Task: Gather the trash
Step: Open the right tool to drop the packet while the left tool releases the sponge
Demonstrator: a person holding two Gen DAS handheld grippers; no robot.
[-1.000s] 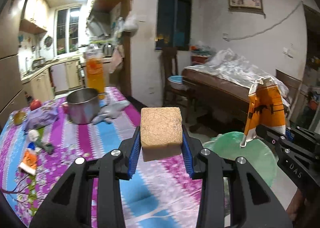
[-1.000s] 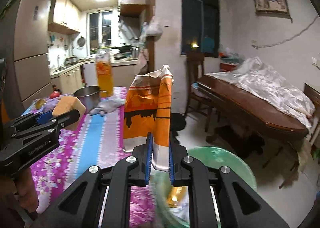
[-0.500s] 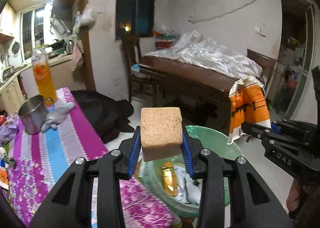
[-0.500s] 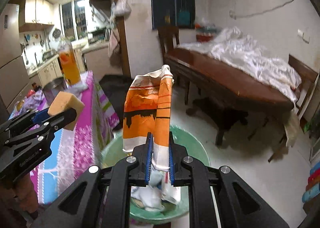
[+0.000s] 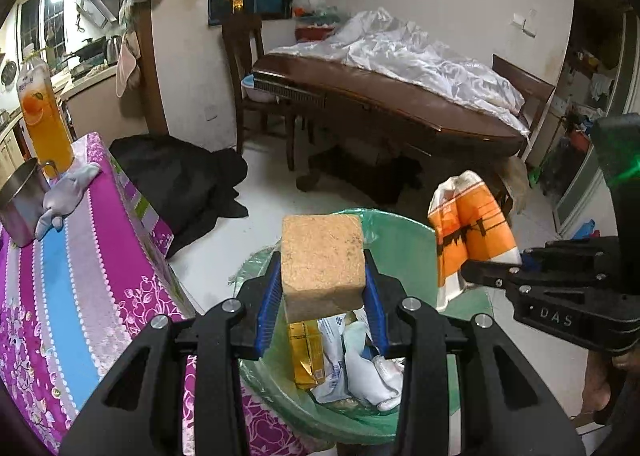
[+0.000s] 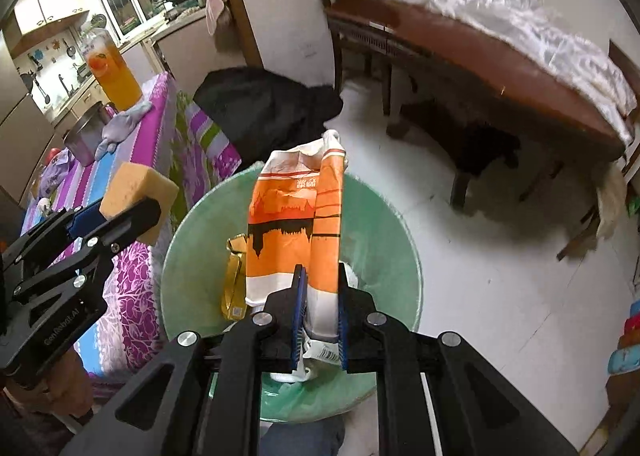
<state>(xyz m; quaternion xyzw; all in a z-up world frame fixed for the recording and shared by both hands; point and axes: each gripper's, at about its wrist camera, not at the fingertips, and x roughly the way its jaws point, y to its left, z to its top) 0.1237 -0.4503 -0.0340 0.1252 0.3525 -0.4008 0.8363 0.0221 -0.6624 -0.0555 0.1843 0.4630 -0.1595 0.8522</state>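
My left gripper [image 5: 322,288] is shut on a tan sponge block [image 5: 323,260] and holds it above the near rim of a green-lined trash bin [image 5: 400,228]. My right gripper [image 6: 319,296] is shut on an orange and white wrapper [image 6: 296,223], held over the bin [image 6: 192,223]. The bin holds a gold packet [image 5: 306,352] and white wrappers [image 5: 360,368]. The right gripper with the wrapper [image 5: 468,228] shows at the right of the left wrist view. The left gripper with the sponge [image 6: 136,185] shows at the left of the right wrist view.
A table with a purple and blue cloth [image 5: 60,276] stands left of the bin, with a steel pot [image 5: 20,207], a grey toy [image 5: 64,195] and an orange drink bottle [image 5: 44,123]. A dark wooden table [image 5: 400,103], a chair [image 5: 248,67] and a black cloth [image 5: 180,179] lie beyond.
Both grippers have swung from over the clothed table to over the trash bin and tilted down. Each still holds its item.
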